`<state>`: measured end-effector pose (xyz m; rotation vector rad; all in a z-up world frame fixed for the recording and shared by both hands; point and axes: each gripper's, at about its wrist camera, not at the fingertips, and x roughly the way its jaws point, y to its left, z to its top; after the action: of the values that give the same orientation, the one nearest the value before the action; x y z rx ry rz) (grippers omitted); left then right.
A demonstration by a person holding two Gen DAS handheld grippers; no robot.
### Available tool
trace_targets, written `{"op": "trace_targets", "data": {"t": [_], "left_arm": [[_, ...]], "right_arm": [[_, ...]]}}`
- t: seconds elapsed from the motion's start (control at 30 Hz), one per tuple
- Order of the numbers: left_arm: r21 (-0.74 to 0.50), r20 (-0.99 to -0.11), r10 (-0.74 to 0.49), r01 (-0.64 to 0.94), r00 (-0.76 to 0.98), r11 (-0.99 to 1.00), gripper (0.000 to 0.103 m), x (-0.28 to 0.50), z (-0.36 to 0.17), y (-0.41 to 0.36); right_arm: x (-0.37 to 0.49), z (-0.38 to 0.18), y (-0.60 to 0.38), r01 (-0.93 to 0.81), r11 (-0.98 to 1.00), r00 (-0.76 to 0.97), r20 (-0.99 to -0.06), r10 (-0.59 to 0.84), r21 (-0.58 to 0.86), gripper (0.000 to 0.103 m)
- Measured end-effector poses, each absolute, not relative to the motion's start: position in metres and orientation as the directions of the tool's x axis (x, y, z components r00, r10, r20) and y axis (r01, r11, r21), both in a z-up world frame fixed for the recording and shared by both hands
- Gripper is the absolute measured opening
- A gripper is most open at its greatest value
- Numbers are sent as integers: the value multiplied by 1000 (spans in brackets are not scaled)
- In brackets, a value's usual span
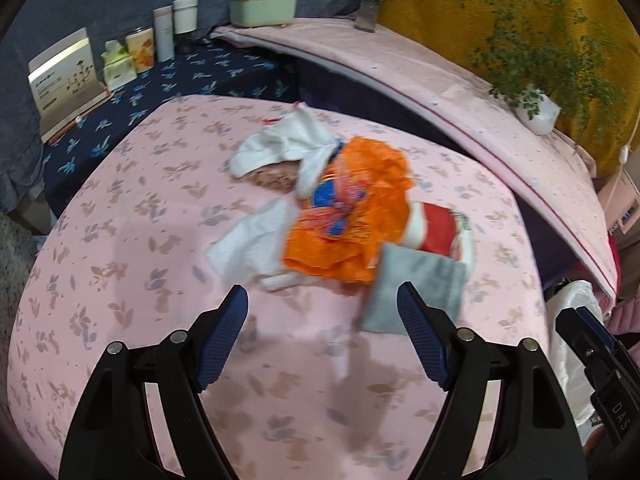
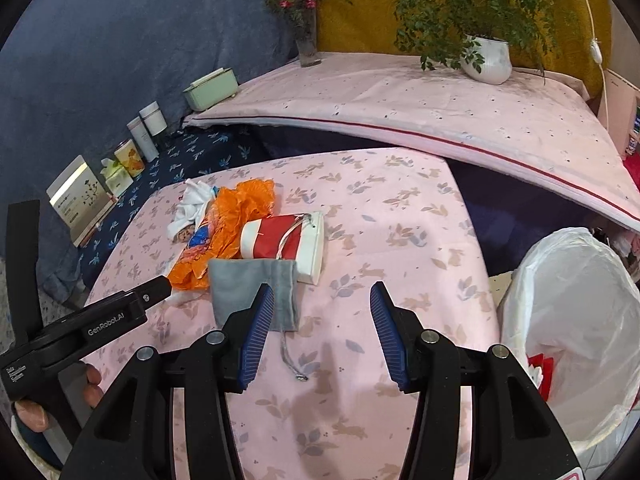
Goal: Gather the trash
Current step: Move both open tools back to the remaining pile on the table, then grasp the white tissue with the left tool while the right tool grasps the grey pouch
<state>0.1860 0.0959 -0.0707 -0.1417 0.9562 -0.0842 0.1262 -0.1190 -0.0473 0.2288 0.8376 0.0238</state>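
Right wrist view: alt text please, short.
The open right gripper hovers empty above a pink floral tablecloth, its left finger over a grey drawstring pouch. Behind lie an orange wrapper and a red-and-white bag; a white-lined bin stands right.

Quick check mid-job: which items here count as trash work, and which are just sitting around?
Job:
orange wrapper
white tissues
red and white bag
grey pouch
lined bin

Bystanders:
potted plant
flower vase
green box
tins

The right gripper (image 2: 322, 300), jaws apart, hovers over the grey pouch (image 2: 244, 284).
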Motion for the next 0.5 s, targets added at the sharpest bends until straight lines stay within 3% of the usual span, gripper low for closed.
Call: {"op": "trace_targets", "data": {"t": [0.27,0.5], "left_arm": [[-152,-843,-101,-54,528,987,73,206,-104,140],[-137,-852,-113,-9,511,990,72,223,-122,142]], "right_arm": [[155,-77,-93,61,976,623,-772,128,211,49],[176,-104,-80,74,976,583,-803,122,203,49]]}}
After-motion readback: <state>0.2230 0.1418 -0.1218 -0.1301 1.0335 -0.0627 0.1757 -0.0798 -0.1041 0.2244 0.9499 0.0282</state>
